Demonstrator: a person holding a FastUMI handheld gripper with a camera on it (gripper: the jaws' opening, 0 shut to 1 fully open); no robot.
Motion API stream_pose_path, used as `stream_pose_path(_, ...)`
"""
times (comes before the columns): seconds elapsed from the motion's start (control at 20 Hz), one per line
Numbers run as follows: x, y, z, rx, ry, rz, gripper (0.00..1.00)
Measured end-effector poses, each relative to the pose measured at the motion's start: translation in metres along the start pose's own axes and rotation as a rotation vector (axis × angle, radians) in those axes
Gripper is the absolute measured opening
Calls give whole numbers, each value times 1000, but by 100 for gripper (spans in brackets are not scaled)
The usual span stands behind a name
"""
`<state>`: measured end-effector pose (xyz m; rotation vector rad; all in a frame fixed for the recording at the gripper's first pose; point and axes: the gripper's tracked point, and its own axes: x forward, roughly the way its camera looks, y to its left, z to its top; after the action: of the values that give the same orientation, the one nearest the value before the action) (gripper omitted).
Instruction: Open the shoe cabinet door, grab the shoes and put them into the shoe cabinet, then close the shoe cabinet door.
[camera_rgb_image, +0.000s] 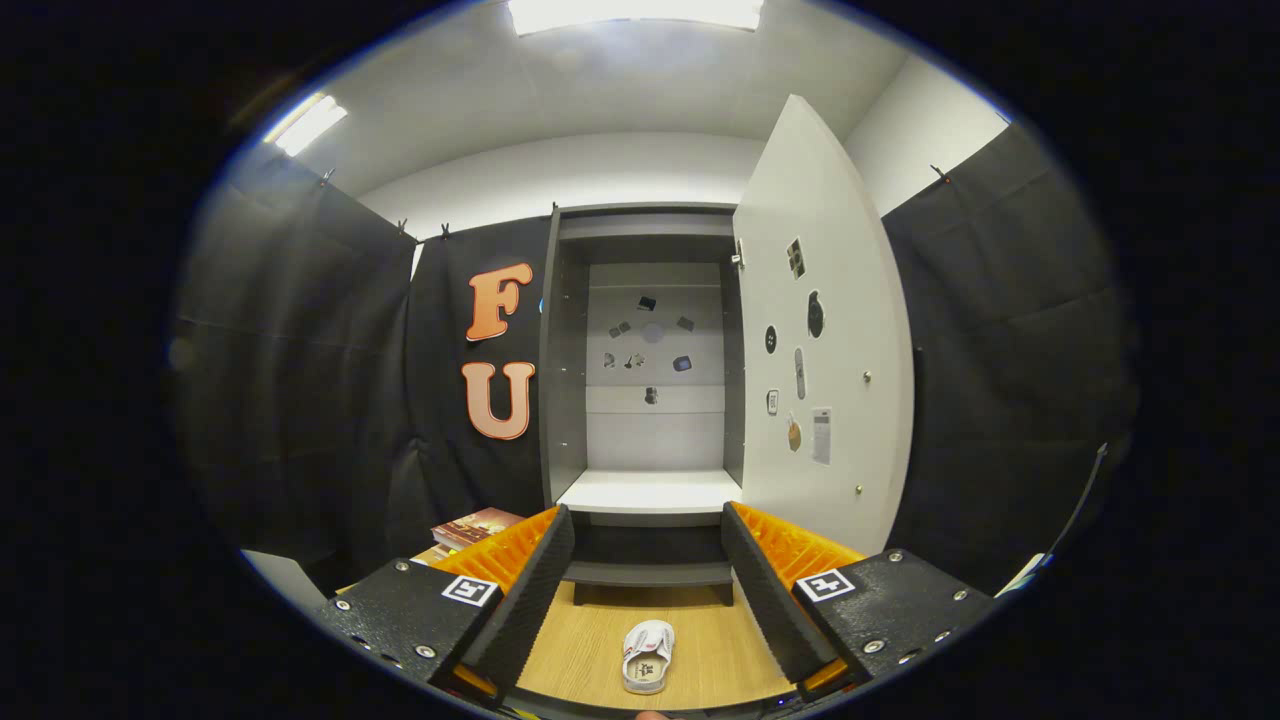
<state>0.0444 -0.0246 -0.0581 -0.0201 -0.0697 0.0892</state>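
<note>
A: Starting left of the tall grey shoe cabinet (640, 380), what's there?

B: A flat stack of books with reddish-brown covers (475, 527) lies low beside its left wall, titles too small to read.

A: And the cabinet itself?

B: Its white flat door (825, 330) is swung wide open to the right. Small stickers and a paper label sit on the door's inner face; the print is unreadable. The pale shelf (650, 490) inside is bare.

A: The shoe?

B: One small white slip-on shoe (647, 655) rests on the light wooden floor (590, 650) in front of the cabinet, between the fingers but untouched.

A: The gripper (648, 570)?

B: Fingers spread wide, holding nothing.
</note>
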Motion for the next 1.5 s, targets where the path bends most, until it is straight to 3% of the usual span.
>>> stream_pose_path(0.3, 31, 25, -68, 42, 159, 16, 93)
stream_pose_path(0.85, 65, 52, -254, 105, 543, 16, 93)
stream_pose_path(1.5, 89, 42, -378, 124, 783, -39, 92)
